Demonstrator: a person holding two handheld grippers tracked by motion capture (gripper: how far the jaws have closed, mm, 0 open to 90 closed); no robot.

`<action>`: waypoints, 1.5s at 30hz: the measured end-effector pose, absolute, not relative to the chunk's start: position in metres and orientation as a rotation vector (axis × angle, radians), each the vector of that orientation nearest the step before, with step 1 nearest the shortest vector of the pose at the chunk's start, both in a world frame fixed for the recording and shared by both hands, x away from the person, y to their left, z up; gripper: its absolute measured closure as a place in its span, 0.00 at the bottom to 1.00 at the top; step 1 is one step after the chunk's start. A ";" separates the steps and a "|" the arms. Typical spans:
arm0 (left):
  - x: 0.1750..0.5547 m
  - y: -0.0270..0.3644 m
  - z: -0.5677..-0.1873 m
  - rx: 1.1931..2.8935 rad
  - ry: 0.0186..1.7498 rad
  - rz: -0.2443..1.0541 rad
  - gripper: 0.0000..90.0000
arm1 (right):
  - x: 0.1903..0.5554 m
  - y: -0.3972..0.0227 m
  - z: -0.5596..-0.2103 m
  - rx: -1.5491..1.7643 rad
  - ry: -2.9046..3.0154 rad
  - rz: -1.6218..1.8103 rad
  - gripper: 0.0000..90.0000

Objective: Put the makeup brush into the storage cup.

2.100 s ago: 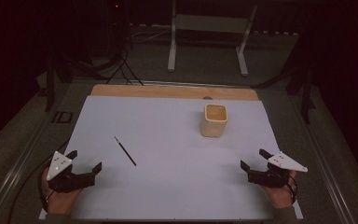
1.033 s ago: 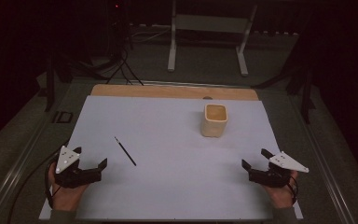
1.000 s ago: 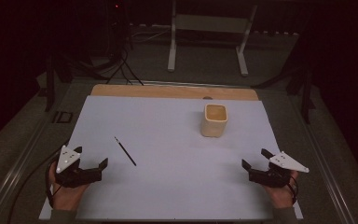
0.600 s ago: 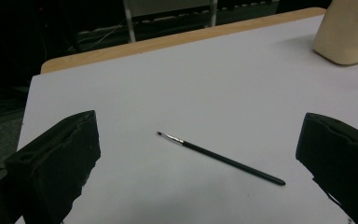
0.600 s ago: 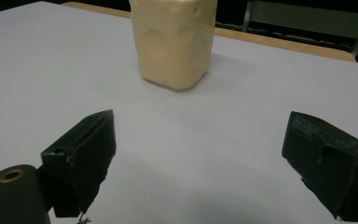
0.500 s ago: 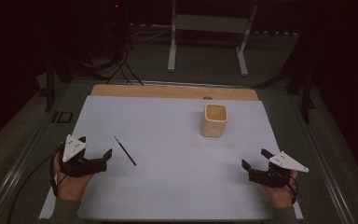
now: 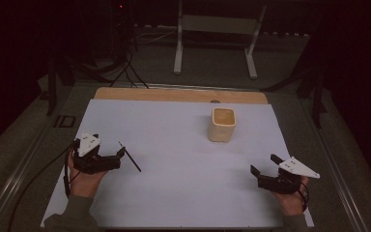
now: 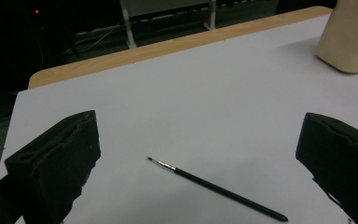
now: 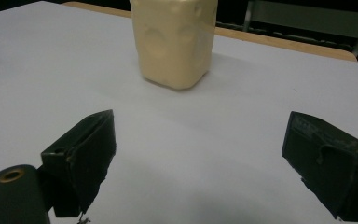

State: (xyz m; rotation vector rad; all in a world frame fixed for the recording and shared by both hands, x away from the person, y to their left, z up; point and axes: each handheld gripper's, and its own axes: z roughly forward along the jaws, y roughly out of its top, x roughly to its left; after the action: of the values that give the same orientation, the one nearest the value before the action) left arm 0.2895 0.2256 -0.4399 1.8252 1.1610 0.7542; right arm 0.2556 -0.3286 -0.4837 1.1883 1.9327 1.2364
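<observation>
Over on the left side of the white sheet [image 7: 174, 145], the left gripper [image 7: 118, 155] sits low in the person's left hand [image 7: 84, 181], its jaws spread wide apart and holding nothing, and right at its tips lies the thin black paintbrush [image 7: 129, 156], flat on the sheet and slanting from upper left to lower right in the high view; from there the upper jaw tip looks to be just beside the brush's near end, though whether it touches is hard to tell. Switch to the left gripper view and the brush [image 8: 216, 188] lies between the two black jaws, untouched by either, its fine pale-tipped bristle end pointing left and the dark handle running down to the right. Moving across the middle, the cream-coloured cup [image 7: 221, 124] stands upright on the far half of the sheet, well apart from the brush and from both grippers, just short of the bare wooden table edge [image 7: 174, 94]. Then the right side: the right gripper [image 7: 263, 169] rests near the sheet's front right corner in the right hand [image 7: 290, 200], jaws likewise wide open and empty, pointed toward the cup [image 9: 175, 39] that stands ahead of it in the right gripper view
</observation>
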 end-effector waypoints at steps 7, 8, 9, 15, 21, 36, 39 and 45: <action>0.301 0.218 -0.440 1.823 1.175 0.754 0.01 | 0.255 -0.329 -0.484 1.192 1.931 1.240 0.11; 0.302 0.217 -0.439 1.824 1.174 0.755 0.01 | 0.255 -0.329 -0.484 1.192 1.932 1.239 0.11; 0.304 0.215 -0.439 1.824 1.177 0.755 0.01 | 0.256 -0.329 -0.484 1.191 1.931 1.239 0.11; 0.313 0.208 -0.438 1.834 1.188 0.762 0.01 | 0.256 -0.329 -0.484 1.191 1.932 1.240 0.11; 0.322 0.203 -0.435 1.840 1.206 0.763 0.01 | 0.256 -0.329 -0.484 1.187 1.935 1.242 0.11; 0.337 0.195 -0.420 1.819 1.233 0.794 0.01 | 0.256 -0.329 -0.484 1.186 1.938 1.243 0.11; 0.341 0.197 -0.417 1.816 1.246 0.795 0.01 | 0.256 -0.329 -0.484 1.185 1.939 1.242 0.11; 0.347 0.198 -0.413 1.858 1.285 0.777 0.01 | 0.256 -0.329 -0.484 1.185 1.941 1.242 0.11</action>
State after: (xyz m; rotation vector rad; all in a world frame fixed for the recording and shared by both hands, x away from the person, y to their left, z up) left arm 0.3473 0.1981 -0.4131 1.8579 1.2849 0.7774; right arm 0.2561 -0.3289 -0.4839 1.1848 1.9411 1.2419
